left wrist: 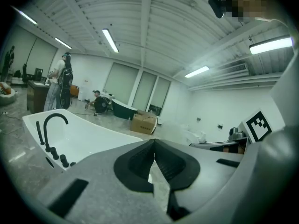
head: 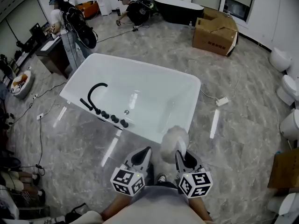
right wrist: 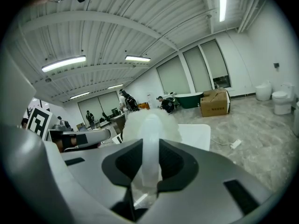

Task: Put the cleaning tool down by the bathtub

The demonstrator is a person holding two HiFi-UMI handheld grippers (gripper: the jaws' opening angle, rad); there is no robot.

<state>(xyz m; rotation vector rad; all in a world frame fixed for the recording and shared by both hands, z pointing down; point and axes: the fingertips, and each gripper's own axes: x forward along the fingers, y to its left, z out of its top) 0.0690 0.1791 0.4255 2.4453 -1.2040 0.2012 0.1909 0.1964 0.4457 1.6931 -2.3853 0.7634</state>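
Note:
The cleaning tool (head: 174,139), a fluffy white brush on a pale translucent handle, is held upright in my right gripper (head: 180,154), just in front of the near rim of the white bathtub (head: 140,62). In the right gripper view the handle (right wrist: 150,167) stands clamped between the dark pads, with the fluffy head (right wrist: 149,122) above them and the bathtub (right wrist: 196,134) behind. My left gripper (head: 145,151) hovers beside it on the left, shut and empty; its pads meet at their tips (left wrist: 154,143). A black faucet (head: 96,94) sits on the tub's left rim.
A cardboard box (head: 215,31) and a black tub (head: 177,8) stand at the back. Toilets (head: 289,87) line the right wall. A power strip (head: 222,101) with its cable lies on the grey floor right of the tub. People (head: 70,27) and a desk (head: 51,50) are at far left.

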